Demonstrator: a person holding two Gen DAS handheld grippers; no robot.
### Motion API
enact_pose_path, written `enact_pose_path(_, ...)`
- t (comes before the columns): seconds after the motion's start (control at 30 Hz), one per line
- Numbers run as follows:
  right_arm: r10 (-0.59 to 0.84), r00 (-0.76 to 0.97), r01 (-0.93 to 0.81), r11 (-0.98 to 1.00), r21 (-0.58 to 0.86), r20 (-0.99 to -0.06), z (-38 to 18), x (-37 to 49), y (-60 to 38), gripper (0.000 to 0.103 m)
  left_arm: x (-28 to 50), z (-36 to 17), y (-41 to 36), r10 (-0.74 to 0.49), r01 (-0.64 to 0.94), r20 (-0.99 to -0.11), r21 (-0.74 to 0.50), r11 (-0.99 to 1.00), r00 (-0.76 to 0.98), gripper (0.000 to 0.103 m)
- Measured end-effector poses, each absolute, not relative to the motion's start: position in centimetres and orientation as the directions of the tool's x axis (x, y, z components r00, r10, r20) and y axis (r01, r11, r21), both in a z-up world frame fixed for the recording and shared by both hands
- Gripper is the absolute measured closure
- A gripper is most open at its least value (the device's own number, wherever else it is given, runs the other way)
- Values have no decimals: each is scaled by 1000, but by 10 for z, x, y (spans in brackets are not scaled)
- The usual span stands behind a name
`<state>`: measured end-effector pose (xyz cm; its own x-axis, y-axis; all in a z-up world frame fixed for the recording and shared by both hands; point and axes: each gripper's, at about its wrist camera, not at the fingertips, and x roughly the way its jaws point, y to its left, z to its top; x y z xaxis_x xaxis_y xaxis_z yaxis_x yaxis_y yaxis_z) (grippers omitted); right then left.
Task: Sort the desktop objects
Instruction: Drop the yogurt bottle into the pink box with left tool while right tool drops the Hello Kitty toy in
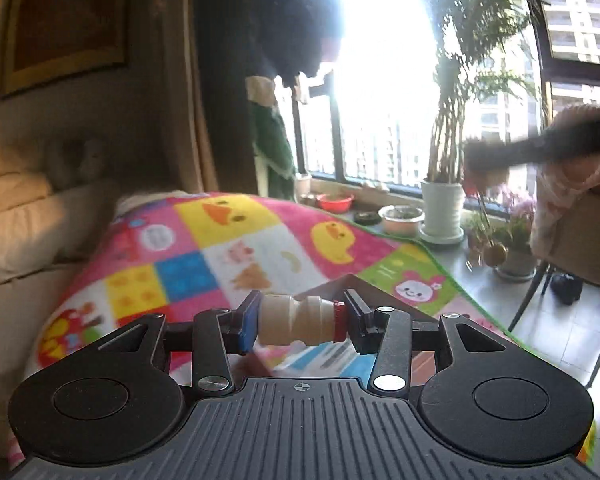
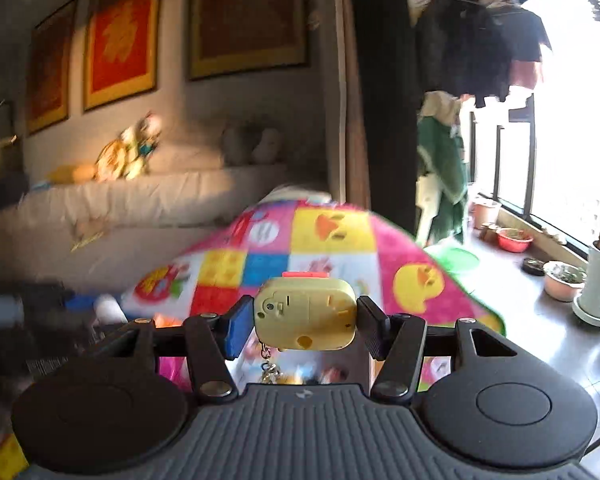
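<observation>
A small beige ribbed bottle with a red cap lies crosswise between the pads of the left gripper, low in the centre of the left wrist view. Its flat base presses against the blue pad on the left side of the frame, and the cap presses against the dark pad on the right, so the jaws are closed onto it at a narrow setting and it hangs clear of everything below.

In the right wrist view, a pale yellow plastic toy with a red strip along its top edge sits low in the centre of the frame, clamped on both sides by the right gripper. The jaws stand about half closed around it. A short metal chain dangles from the toy's lower left corner.

Behind both held things spreads a bright patchwork blanket printed with yellow ducks and cartoon figures, filling the middle of each frame. A pale sofa runs along the left of the right wrist view, with soft toys on its back and framed pictures on the wall in the upper left. At the right of the left wrist view, a tall potted plant stands by a bright window, with small bowls beside it. A blurred dark shape crosses the right edge there; I cannot tell what it is.
</observation>
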<state>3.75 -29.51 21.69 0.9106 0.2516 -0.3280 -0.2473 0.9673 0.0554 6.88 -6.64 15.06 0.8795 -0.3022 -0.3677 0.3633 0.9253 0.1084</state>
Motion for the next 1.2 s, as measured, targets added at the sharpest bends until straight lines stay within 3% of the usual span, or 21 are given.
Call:
enact_pose_path(0.03, 237, 915, -233, 971, 50, -328, 218, 44, -295, 47, 81, 142, -77, -301, 368, -386, 112, 923, 872, 54)
enact_pose_path(0.13, 213, 909, -209, 977, 51, -358, 213, 67, -294, 47, 109, 118, -89, -302, 374, -474, 64, 925, 827, 37)
enact_pose_path(0.27, 191, 894, -180, 982, 64, -406, 200, 87, -298, 47, 93, 94, -65, -302, 344, -519, -16, 939, 800, 18)
enact_pose_path(0.43, 180, 866, -165, 984, 74, -466, 175, 113, -292, 48, 42, 59, -39, -249, 315, -574, 16, 949, 780, 9)
enact_pose_path(0.6, 145, 818, -112, 989, 93, -556, 138, 152, -285, 47, 5, 41, -5, -207, 262, -598, 5, 965, 775, 7)
enact_pose_path(0.67, 165, 775, -107, 986, 129, -610, 121, 164, -285, 38, -1, 39, 9, -174, 233, -598, 21, 972, 782, 5)
enact_pose_path(0.83, 177, 730, -87, 982, 166, -660, 100, 163, -278, 35, -6, 33, 39, -79, 132, -599, 46, 990, 797, 3)
enact_pose_path(1.0, 216, 722, -189, 975, 114, -658, 102, 150, -236, 30, -8, 27, 66, 80, -45, -552, 77, 996, 830, 3)
enact_pose_path(1.2, 362, 662, -394, 913, 107, -656, 121, 149, -151, 28, -2, 12, 99, 82, -127, -582, -36, 991, 809, 2)
